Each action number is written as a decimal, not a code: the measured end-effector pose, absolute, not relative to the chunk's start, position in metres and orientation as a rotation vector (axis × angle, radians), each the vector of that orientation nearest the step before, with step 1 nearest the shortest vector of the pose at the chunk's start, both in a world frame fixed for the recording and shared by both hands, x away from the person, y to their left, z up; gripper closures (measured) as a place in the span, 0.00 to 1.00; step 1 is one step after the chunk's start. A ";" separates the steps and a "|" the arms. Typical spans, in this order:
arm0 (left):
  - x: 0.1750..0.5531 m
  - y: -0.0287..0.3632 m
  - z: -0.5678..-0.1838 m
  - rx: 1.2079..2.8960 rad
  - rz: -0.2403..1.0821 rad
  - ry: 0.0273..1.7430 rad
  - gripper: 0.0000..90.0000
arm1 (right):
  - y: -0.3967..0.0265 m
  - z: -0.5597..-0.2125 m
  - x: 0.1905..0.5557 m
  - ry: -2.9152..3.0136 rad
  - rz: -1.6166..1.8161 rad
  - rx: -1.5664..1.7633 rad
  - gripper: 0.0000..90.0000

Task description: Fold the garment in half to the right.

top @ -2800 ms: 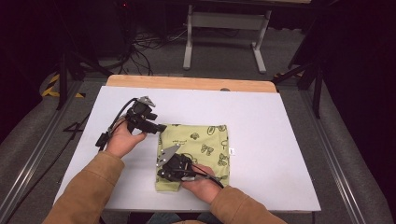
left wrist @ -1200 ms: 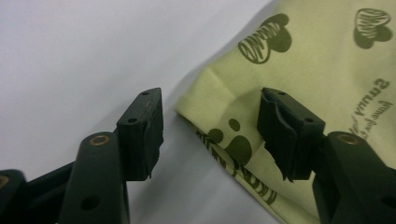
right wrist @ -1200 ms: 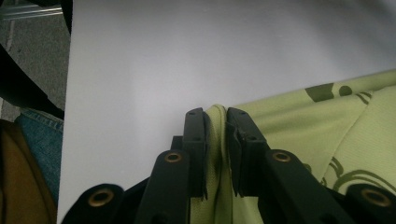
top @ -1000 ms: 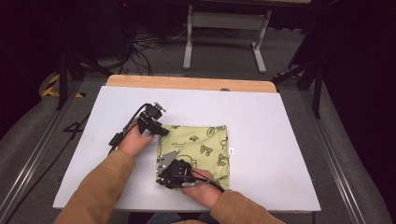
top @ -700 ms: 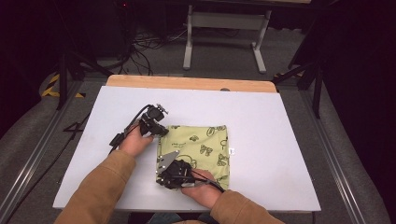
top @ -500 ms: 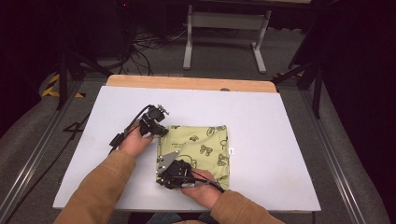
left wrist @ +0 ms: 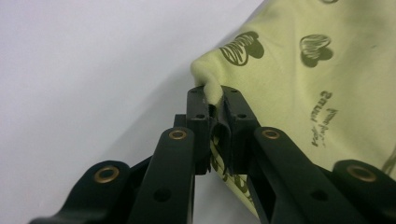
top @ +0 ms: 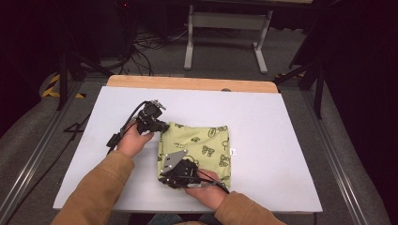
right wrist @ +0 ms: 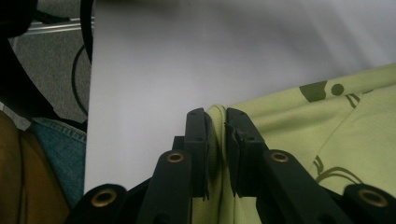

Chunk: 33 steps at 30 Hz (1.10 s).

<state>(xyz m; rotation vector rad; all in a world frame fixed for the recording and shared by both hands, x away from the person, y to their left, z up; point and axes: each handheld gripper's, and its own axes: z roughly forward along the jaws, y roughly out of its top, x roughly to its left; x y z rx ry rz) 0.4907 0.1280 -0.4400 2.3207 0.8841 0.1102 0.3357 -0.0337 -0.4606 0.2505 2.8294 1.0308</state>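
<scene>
A pale green cloth [top: 206, 147] printed with dark butterflies and hearts lies folded on the white table [top: 281, 140]. My left gripper [top: 162, 126] pinches the cloth's far left corner; in the left gripper view a bunched fold of the cloth [left wrist: 289, 70] sticks up between the closed jaws of the left gripper [left wrist: 214, 98]. My right gripper [top: 164, 180] holds the near left corner. In the right gripper view the edge of the cloth [right wrist: 299, 121] runs between the jaws of the right gripper [right wrist: 215, 116], which are closed on it.
The table's wooden far edge [top: 187, 83] borders a grey floor with cables [top: 145, 47] and a metal stand [top: 225, 28]. Bare white tabletop lies right of the cloth and to its left. A small white tag [top: 233, 151] sits at the cloth's right edge.
Both grippers have shifted slightly to the right with the cloth's left corners since the earliest frame. Over the last second little has moved.
</scene>
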 end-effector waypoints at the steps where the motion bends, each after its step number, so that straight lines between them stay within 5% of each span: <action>1: 0.490 0.128 -0.438 2.312 0.106 0.881 0.92 | -0.037 -0.457 0.335 2.823 1.050 0.250 0.89; 33: 0.476 0.060 -0.381 2.241 0.122 0.723 0.92 | -0.111 -0.416 0.314 2.675 1.312 0.397 0.89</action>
